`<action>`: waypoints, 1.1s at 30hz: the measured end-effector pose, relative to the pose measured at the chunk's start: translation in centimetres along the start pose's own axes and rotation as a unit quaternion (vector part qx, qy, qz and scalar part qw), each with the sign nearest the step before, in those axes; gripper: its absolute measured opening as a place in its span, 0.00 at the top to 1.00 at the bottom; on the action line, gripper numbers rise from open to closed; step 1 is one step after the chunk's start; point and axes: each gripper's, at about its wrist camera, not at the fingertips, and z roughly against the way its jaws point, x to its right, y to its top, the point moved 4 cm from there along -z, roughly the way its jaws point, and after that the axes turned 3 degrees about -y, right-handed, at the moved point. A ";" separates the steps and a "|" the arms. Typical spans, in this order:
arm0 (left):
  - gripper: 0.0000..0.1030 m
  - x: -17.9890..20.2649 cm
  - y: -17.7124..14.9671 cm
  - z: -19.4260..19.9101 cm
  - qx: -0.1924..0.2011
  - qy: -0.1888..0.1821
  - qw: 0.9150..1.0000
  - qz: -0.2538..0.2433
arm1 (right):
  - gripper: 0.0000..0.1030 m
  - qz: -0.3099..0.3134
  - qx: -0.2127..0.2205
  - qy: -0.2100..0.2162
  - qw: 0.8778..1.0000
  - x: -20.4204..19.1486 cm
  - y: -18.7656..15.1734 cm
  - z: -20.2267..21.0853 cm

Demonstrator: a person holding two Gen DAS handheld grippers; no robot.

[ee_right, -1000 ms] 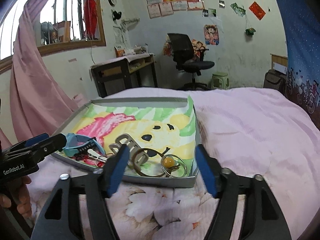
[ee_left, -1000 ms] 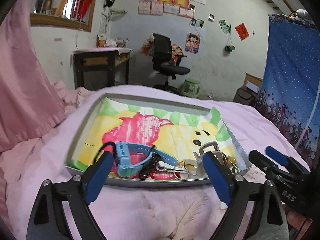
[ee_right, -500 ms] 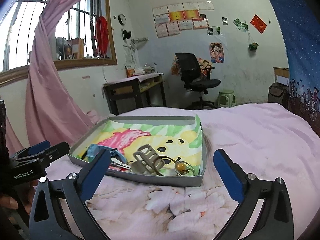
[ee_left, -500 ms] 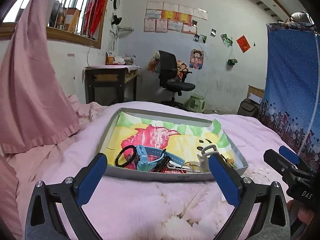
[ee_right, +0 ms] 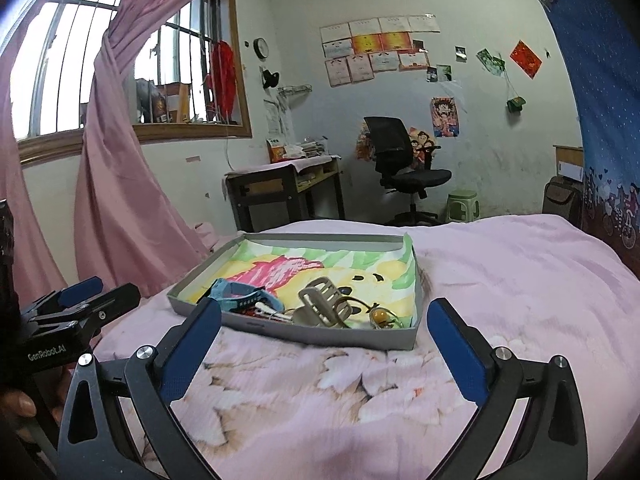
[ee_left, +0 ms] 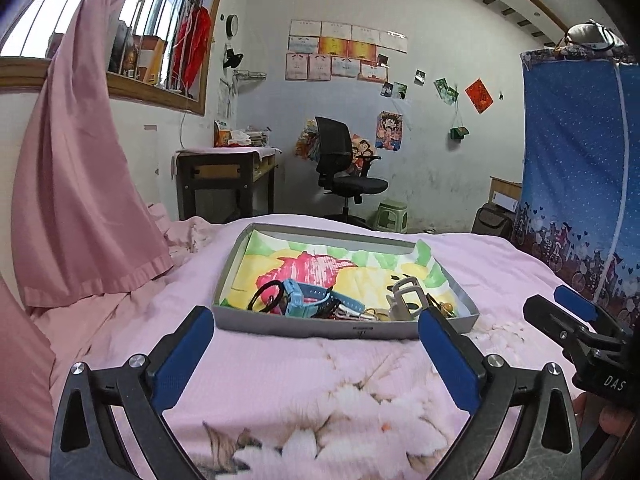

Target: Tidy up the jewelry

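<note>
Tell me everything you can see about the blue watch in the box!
The blue watch is a light blue, child-style wristwatch with a chunky squarish case and a strap that looks like soft rubber or plastic. It lies on its side near the front left of the grey tray, strap curled, on the bright cartoon liner. A black ring-shaped band sits against its left side, and dark bits and metal rings crowd its right. Neither gripper touches it; both are open and held back over the pink bedspread.
</note>
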 end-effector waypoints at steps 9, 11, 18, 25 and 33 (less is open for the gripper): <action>0.00 -1.0 -1.9 2.7 0.007 0.021 1.000 0.005 | 0.02 0.003 0.003 0.007 1.000 -0.4 -1.1 2.7; 0.00 -1.1 -2.3 3.2 0.009 0.027 1.000 0.003 | 0.02 0.005 0.002 0.010 1.000 -0.6 -1.2 3.1; 0.00 -1.4 -3.6 4.6 0.013 0.033 0.999 0.007 | 0.02 0.003 0.000 0.012 1.000 -0.8 -2.2 4.3; 0.00 -1.6 -4.9 5.9 0.020 0.046 0.999 0.014 | 0.01 0.008 0.005 0.016 1.000 -1.1 -3.2 5.4; 0.00 -1.6 -5.5 6.4 0.022 0.051 0.998 0.011 | 0.01 0.014 0.012 0.015 1.000 -1.3 -3.9 6.2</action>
